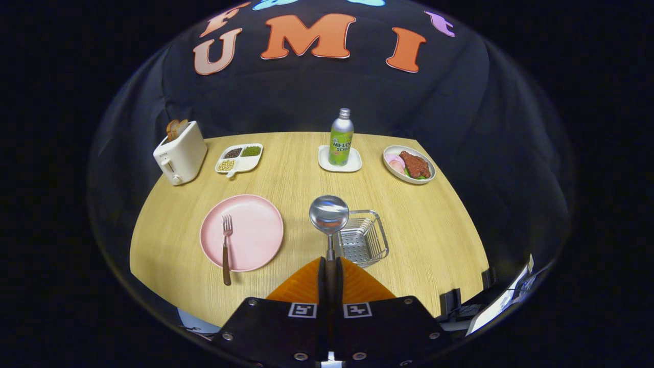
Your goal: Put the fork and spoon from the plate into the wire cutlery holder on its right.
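Note:
My gripper is shut on the handle of a metal spoon, whose round bowl sticks up ahead of the fingers, held above the table. Just right of the spoon's bowl and beyond the fingers stands the wire cutlery holder, with nothing inside it. Left of the fingers lies a pink plate. A fork with a brown handle rests on the plate's left part, tines pointing away, its handle end hanging over the near rim.
At the table's far side stand a white toaster with bread, a divided tray of beans, a green soda bottle on a white coaster, and a dish of meat. The table's near edge runs just below the plate.

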Demonstrator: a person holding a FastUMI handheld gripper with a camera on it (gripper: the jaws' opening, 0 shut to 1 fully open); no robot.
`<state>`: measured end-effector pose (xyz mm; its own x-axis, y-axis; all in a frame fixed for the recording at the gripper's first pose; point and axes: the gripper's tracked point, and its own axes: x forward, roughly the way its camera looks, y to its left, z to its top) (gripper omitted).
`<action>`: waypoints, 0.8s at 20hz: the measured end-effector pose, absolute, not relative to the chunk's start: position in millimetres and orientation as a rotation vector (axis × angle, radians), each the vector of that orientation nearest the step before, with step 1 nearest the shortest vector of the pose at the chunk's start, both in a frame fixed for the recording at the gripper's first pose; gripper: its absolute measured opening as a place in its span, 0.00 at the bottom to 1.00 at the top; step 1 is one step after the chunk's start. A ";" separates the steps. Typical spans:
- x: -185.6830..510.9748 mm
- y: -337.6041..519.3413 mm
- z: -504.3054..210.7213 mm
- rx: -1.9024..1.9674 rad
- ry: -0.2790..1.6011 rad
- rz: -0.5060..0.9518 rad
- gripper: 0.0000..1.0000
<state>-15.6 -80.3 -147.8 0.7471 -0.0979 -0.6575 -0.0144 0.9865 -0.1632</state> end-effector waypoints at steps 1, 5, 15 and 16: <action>-18.2 -83.3 -151.0 -0.157 0.752 -0.046 0.05; -22.0 -99.9 -160.1 -0.193 0.846 -0.052 0.05; 0.4 -126.6 -178.3 -0.291 1.123 -0.001 0.05; 2.0 -126.1 -181.2 -0.287 1.151 0.006 0.05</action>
